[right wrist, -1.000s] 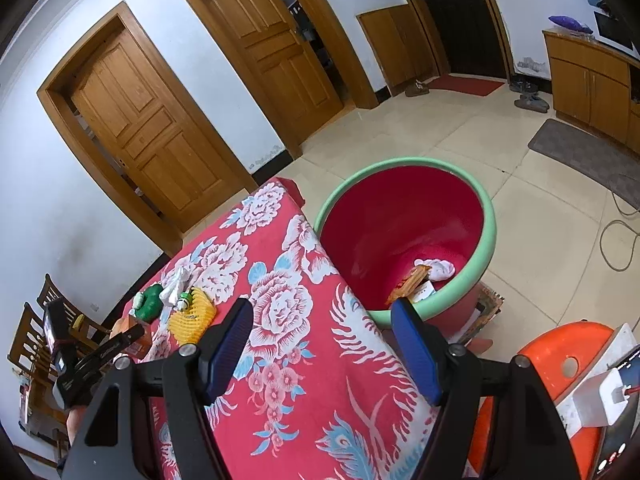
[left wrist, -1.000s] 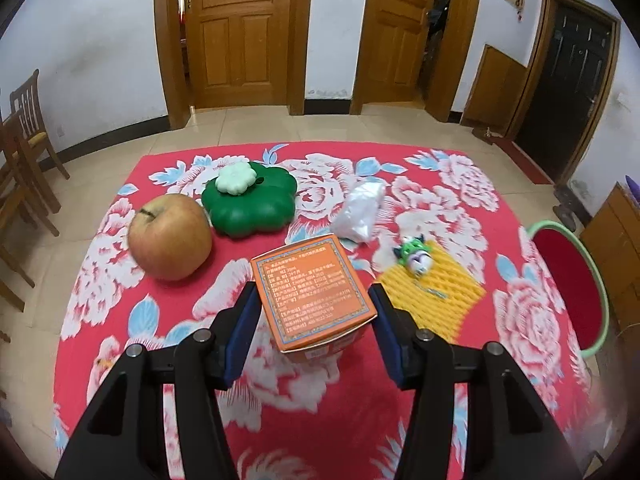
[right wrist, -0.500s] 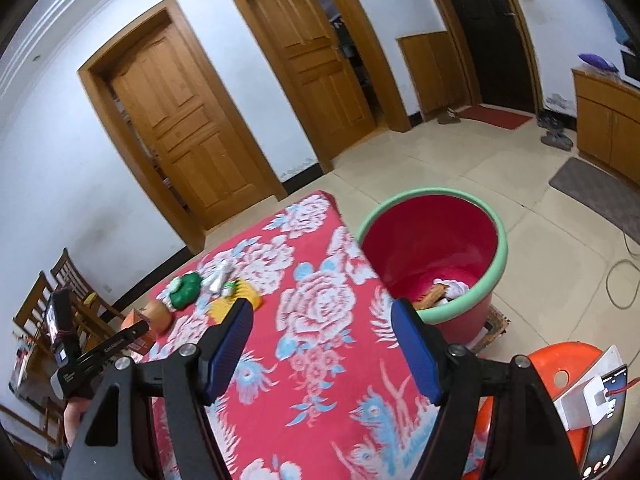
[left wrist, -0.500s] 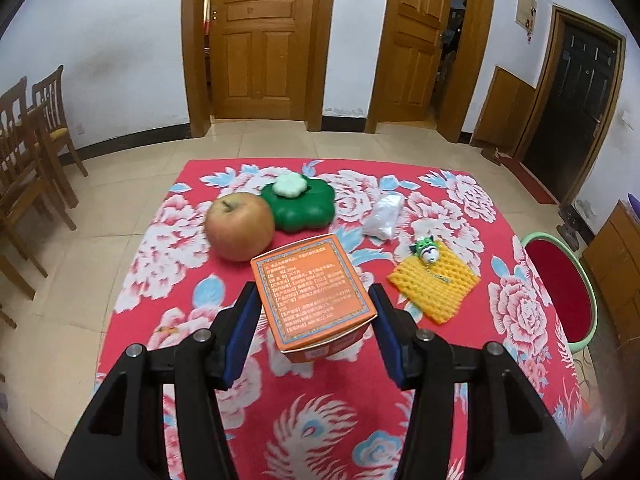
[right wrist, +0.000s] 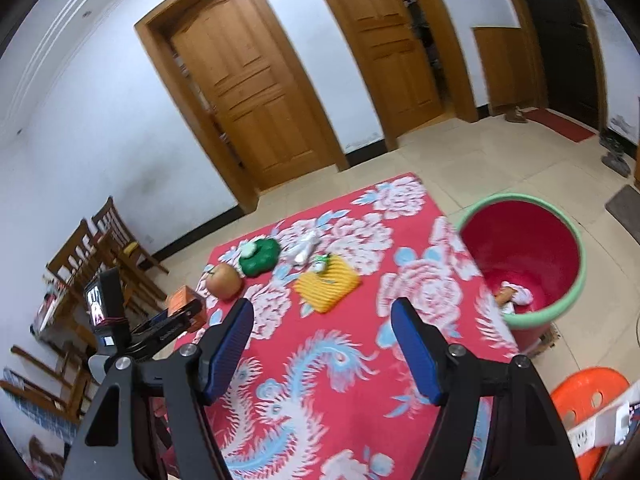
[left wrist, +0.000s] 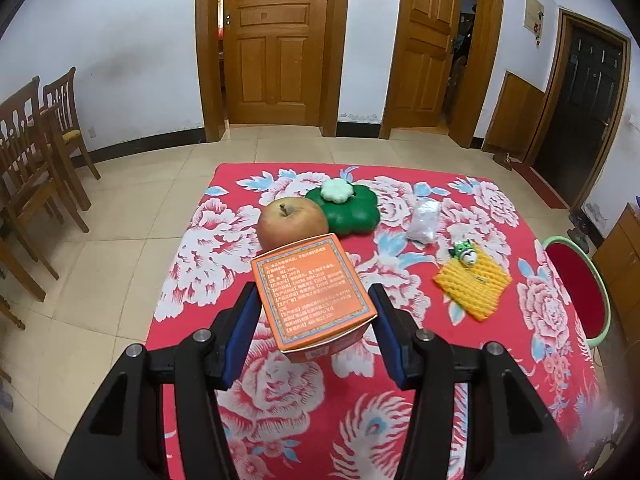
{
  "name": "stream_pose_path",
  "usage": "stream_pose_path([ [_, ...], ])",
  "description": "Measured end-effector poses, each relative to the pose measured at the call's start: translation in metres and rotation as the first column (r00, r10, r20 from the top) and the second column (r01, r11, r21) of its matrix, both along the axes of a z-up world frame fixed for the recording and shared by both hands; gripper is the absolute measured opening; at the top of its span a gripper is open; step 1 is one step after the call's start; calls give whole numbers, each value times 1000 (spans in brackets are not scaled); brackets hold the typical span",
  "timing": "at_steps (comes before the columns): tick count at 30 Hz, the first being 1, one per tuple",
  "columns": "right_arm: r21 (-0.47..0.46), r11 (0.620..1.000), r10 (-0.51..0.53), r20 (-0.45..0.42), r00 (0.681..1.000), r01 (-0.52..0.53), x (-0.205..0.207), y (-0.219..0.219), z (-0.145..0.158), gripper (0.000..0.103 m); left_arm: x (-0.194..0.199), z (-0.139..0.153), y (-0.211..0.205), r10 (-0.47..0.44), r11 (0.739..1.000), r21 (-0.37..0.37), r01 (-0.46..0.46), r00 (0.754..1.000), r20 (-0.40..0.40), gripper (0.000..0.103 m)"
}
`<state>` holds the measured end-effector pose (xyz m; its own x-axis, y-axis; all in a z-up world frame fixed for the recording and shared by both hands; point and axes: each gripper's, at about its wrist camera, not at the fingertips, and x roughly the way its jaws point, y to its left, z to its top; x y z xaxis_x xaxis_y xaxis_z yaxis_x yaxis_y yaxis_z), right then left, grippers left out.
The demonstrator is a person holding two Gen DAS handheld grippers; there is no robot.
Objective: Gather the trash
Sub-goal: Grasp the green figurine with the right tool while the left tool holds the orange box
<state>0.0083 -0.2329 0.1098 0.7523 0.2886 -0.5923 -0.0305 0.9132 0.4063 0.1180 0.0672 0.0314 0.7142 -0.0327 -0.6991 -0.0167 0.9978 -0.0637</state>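
My left gripper (left wrist: 314,298) is shut on an orange printed box (left wrist: 308,280) and holds it lifted above the red floral tablecloth (left wrist: 280,392). Beyond it lie an apple (left wrist: 292,220), a green flower-shaped object (left wrist: 354,212), a white crumpled wrapper (left wrist: 424,226), and a yellow foam net (left wrist: 472,284) with a small green toy (left wrist: 464,252) on it. My right gripper (right wrist: 322,312) hangs open and empty above the near part of the table. The right wrist view shows the left gripper (right wrist: 168,326) with the box (right wrist: 184,298) at the left. A red bin with a green rim (right wrist: 516,197) stands right of the table with scraps inside.
Wooden chairs (left wrist: 36,152) stand on the tiled floor left of the table. An orange plastic stool (right wrist: 588,396) sits at the near right, beside the bin. Wooden doors (left wrist: 276,40) line the far wall. The bin's rim (left wrist: 558,239) touches the table's right edge.
My left gripper drew back and rose with the box, so the table items look farther away. My right gripper rose and swung from the bin toward the table.
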Motion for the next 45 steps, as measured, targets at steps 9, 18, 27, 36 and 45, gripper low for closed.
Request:
stream_pose_path([
  [9, -45, 997, 63, -44, 997, -65, 62, 45, -13, 73, 26, -25, 16, 32, 999, -27, -33, 999, -33, 55],
  [18, -90, 988, 110, -157, 981, -126, 143, 73, -68, 37, 32, -45, 28, 90, 996, -21, -90, 996, -9, 55],
  [27, -109, 990, 62, -226, 972, -89, 192, 77, -116, 34, 35, -59, 32, 79, 995, -52, -80, 997, -22, 56],
  [36, -204, 975, 31, -249, 968, -84, 215, 87, -136, 32, 34, -61, 28, 52, 996, -77, -54, 998, -27, 56],
  [45, -165, 982, 54, -226, 973, -93, 212, 82, -135, 23, 34, -62, 29, 52, 995, -80, -54, 998, -32, 56],
])
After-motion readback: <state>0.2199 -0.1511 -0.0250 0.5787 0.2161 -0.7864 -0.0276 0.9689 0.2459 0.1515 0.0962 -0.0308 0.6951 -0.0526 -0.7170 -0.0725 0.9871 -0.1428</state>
